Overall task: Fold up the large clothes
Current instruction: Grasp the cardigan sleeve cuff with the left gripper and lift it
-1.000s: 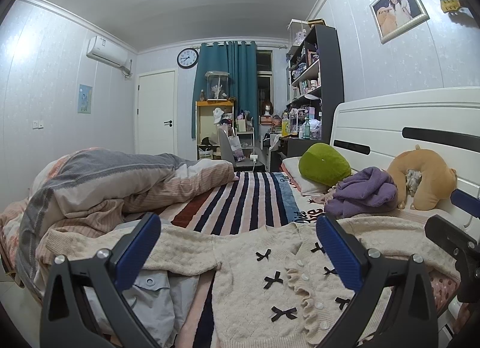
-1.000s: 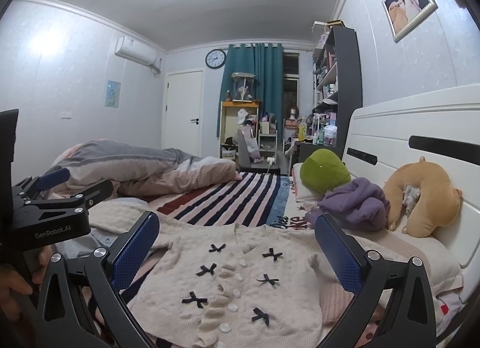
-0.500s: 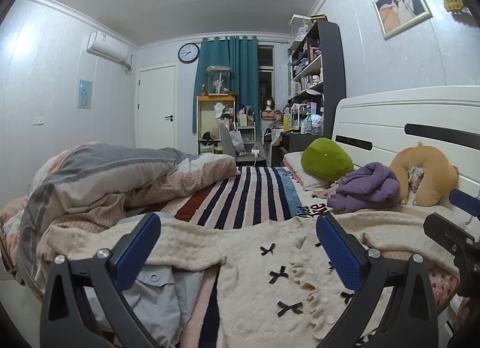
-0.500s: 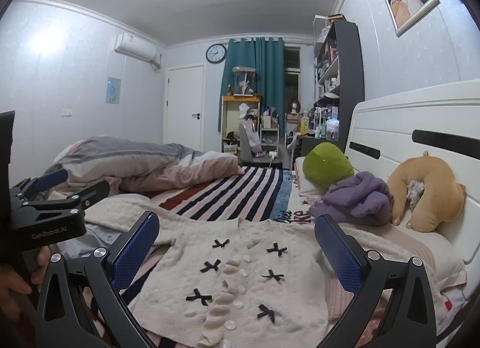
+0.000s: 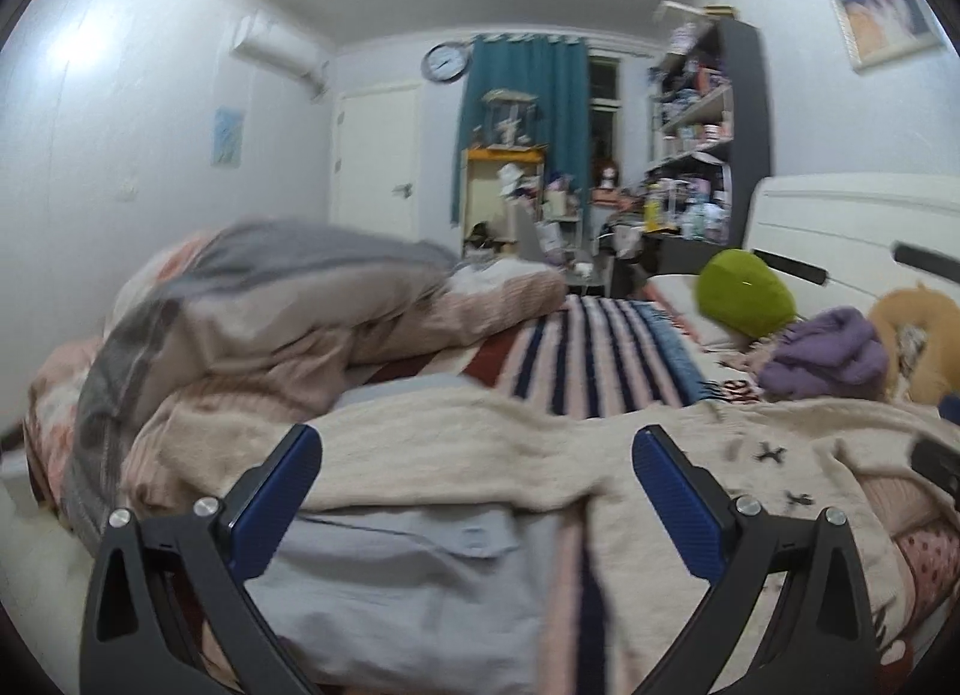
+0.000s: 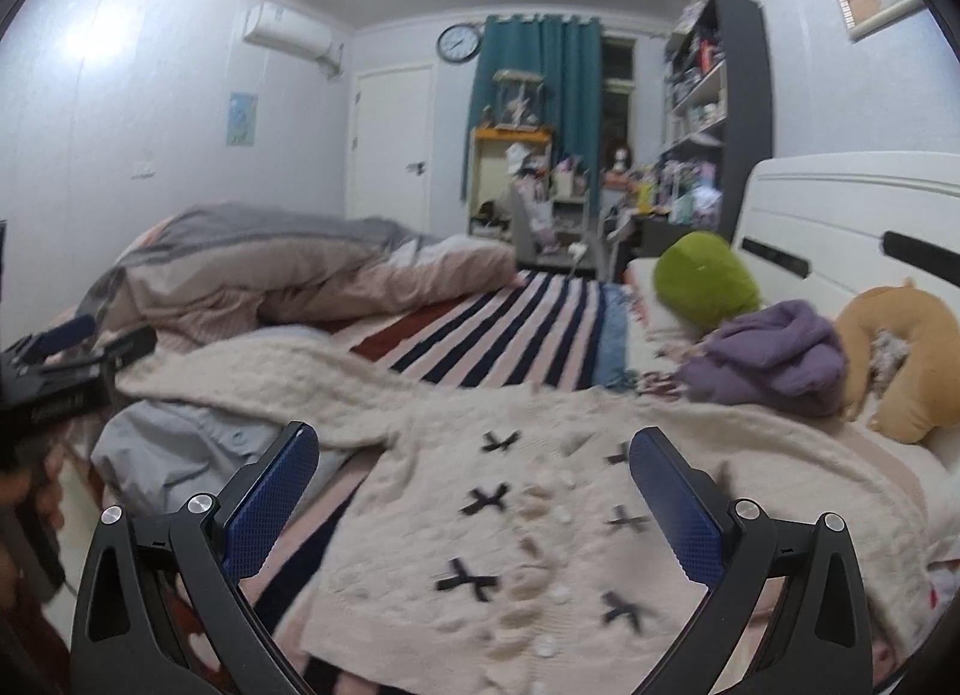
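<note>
A cream knit cardigan (image 6: 540,515) with small black bows and white buttons lies spread flat on the bed, sleeves out to both sides. Its left sleeve (image 5: 456,443) crosses the left wrist view. My left gripper (image 5: 477,491) is open and empty, just above that sleeve and a grey-blue shirt (image 5: 408,593). My right gripper (image 6: 474,491) is open and empty, over the cardigan's front. The left gripper also shows at the left edge of the right wrist view (image 6: 78,359).
A striped blanket (image 6: 510,329) covers the bed. A bundled grey and pink duvet (image 6: 288,275) lies at the left. A green cushion (image 6: 702,281), purple garment (image 6: 774,359) and tan neck pillow (image 6: 900,359) sit by the white headboard (image 6: 852,227).
Both grippers have tilted down and moved closer to the bed. The left one has swung left towards the sleeve and grey-blue shirt. Both stay open.
</note>
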